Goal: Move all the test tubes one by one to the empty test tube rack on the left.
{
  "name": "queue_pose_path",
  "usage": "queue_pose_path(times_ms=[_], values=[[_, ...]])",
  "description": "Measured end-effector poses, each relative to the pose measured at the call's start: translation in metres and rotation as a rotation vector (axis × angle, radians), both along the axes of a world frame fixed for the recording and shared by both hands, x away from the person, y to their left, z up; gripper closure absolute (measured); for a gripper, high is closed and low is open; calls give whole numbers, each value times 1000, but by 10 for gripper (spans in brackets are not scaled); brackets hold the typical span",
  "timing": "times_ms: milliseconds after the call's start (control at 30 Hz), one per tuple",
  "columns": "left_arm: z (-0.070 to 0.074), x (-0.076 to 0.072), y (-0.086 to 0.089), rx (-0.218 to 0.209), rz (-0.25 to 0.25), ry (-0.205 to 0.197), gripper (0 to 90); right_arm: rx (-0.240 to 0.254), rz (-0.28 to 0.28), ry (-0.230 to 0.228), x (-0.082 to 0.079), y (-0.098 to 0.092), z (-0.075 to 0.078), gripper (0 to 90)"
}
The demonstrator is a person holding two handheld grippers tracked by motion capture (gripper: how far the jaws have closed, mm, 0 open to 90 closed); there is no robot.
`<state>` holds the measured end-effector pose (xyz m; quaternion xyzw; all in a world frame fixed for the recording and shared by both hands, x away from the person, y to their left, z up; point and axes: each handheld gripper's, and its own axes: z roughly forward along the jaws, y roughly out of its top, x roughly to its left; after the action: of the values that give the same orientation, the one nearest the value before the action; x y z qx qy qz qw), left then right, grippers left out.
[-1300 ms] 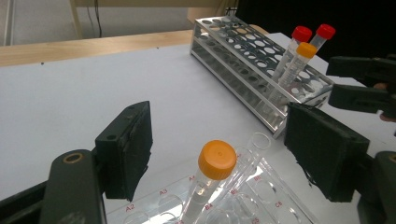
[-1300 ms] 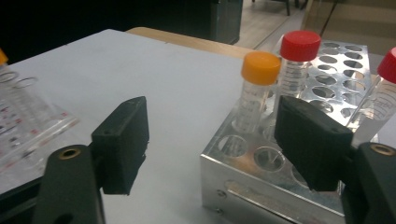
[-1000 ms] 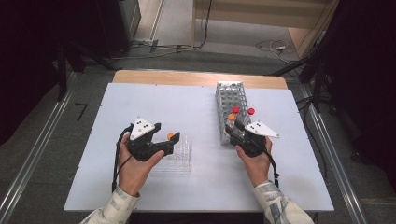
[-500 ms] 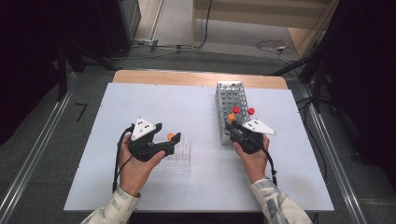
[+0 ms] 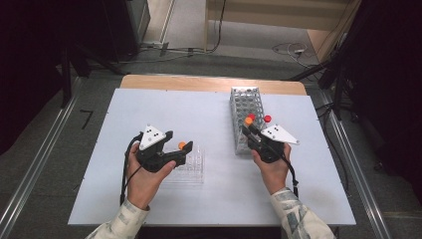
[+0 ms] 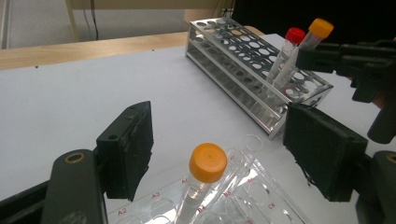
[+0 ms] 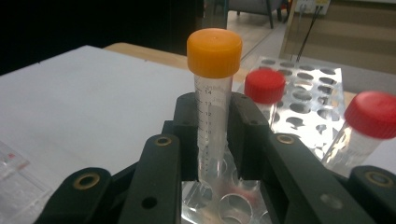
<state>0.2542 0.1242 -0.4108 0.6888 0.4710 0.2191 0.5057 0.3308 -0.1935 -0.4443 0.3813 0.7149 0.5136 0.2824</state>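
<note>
My right gripper [image 7: 214, 135] is shut on an orange-capped tube [image 7: 214, 116] standing in the metal rack [image 7: 322, 88]; its jaws have just been closing. Two red-capped tubes [image 7: 265, 86] stand beside it in the same rack. From above, the right gripper [image 5: 247, 128] sits at the near end of the metal rack [image 5: 246, 99]. My left gripper [image 6: 219, 149] is open, its pads [image 6: 133, 144] either side of another orange-capped tube [image 6: 208, 163] in the clear rack [image 6: 261, 196], with a gap on both sides. In the high view the left gripper [image 5: 178, 152] hangs over the clear rack [image 5: 194, 169].
Both racks stand on a white table [image 5: 164, 114] with a wooden strip along its far edge. The metal rack has several free holes at its far end. Dark floor, rails and cables surround the table.
The right gripper's jaws have closed on the orange-capped tube in the metal rack. The left hand and its gripper have stayed put.
</note>
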Motion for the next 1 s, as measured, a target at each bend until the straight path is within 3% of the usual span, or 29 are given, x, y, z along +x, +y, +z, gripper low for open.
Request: queue_pose_path(times_ms=[200,367,500,667,933,1000], values=[[5,-2,-1,-9,-2,-22,248,51,10,-36,-8,-7,21,717],[12,-7,-4,-11,-18,-42,256,59,53,-27,-17,-6,30,718],[17,-11,-9,-11,-36,-58,271,23,105,-11,-26,-1,28,717],[20,-14,-16,-11,-61,-76,293,13,162,18,-38,3,26,718],[16,-15,-33,8,-109,-70,365,-21,228,65,-55,7,16,717],[13,-15,-45,17,-140,-68,368,-36,241,79,-59,9,13,717]])
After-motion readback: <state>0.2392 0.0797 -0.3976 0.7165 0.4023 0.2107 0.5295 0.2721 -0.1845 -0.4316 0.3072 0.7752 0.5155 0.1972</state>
